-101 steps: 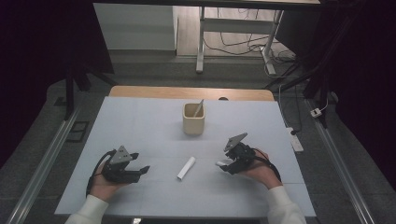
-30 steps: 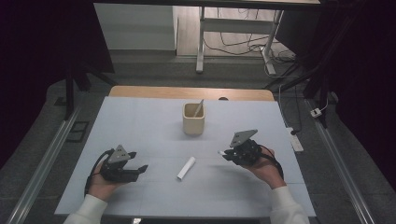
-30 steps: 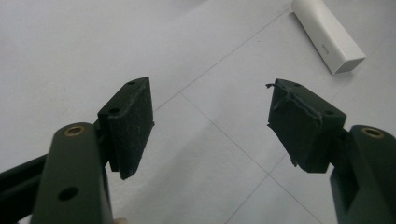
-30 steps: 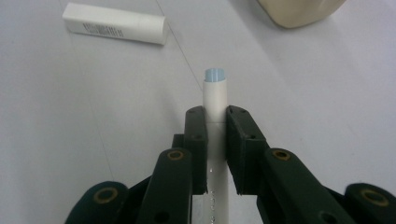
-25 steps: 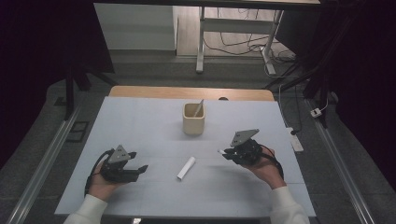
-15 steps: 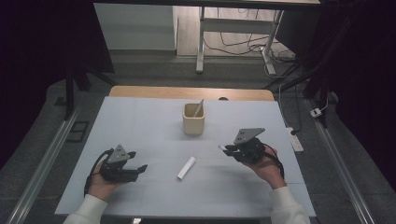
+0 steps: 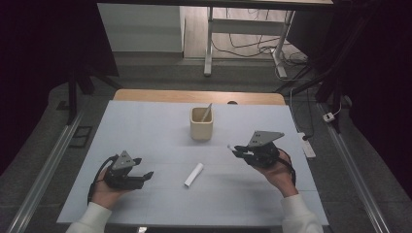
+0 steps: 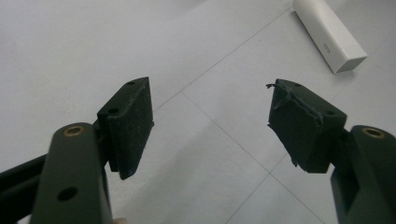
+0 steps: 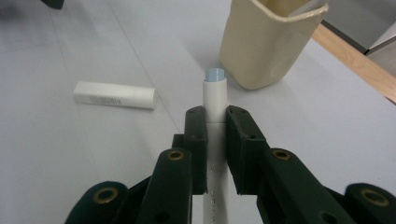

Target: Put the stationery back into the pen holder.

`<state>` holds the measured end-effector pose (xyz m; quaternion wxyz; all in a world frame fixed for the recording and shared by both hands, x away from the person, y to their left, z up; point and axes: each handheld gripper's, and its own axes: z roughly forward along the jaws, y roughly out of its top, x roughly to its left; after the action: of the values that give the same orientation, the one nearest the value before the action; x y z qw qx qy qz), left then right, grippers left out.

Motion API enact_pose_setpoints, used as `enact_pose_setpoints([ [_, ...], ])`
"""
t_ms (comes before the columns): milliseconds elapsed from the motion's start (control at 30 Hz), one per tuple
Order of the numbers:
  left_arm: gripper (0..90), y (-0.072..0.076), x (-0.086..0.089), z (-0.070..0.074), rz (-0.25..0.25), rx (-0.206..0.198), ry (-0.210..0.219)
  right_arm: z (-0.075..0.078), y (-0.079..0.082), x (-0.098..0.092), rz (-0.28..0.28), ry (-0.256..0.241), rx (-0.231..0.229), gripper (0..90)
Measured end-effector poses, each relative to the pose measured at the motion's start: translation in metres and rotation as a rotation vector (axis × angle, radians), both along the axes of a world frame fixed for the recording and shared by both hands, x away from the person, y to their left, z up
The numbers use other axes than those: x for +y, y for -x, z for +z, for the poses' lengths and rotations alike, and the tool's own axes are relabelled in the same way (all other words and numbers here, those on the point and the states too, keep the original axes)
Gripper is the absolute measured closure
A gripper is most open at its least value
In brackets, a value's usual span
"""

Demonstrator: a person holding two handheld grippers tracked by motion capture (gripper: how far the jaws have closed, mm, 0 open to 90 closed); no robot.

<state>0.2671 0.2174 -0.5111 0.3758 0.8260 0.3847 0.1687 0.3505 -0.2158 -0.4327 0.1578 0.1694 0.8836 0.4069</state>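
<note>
A white tube (image 9: 215,100) is clamped in the right gripper (image 9: 215,122), just short of the beige cup (image 9: 268,39); left gripper (image 8: 212,121) is held wide apart over bare table (image 7: 145,126).

Black claws (image 7: 238,151) (grey triangular plates on top), white sleeves (image 7: 92,221).

1 overhead forward-down view, 2 close claw-mounted views, all sharing the white box (image 7: 194,174).

White tube (image 9: 215,100), blue-tipped, clamped lengthwise, raised above table right half; white cap (image 7: 194,174) flat, near front-edge middle.
</note>
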Motion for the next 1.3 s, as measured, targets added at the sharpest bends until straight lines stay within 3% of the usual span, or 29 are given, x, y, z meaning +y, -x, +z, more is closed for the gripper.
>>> enact_pose_setpoints([
  [600,30.1,0.0,0.0,-0.001,-0.001,0.003,-0.002,0.009,0.003,-0.007,-0.055,-0.111,-0.058,78.1],
  [1067,30.1,0.001,0.0,-0.001,-0.001,0.004,0.0,0.018,0.006,-0.015,-0.096,-0.234,-0.103,78.0],
  [1300,30.1,0.001,0.0,0.0,0.0,0.002,-0.001,0.019,0.006,-0.016,-0.125,-0.263,-0.113,78.0],
])
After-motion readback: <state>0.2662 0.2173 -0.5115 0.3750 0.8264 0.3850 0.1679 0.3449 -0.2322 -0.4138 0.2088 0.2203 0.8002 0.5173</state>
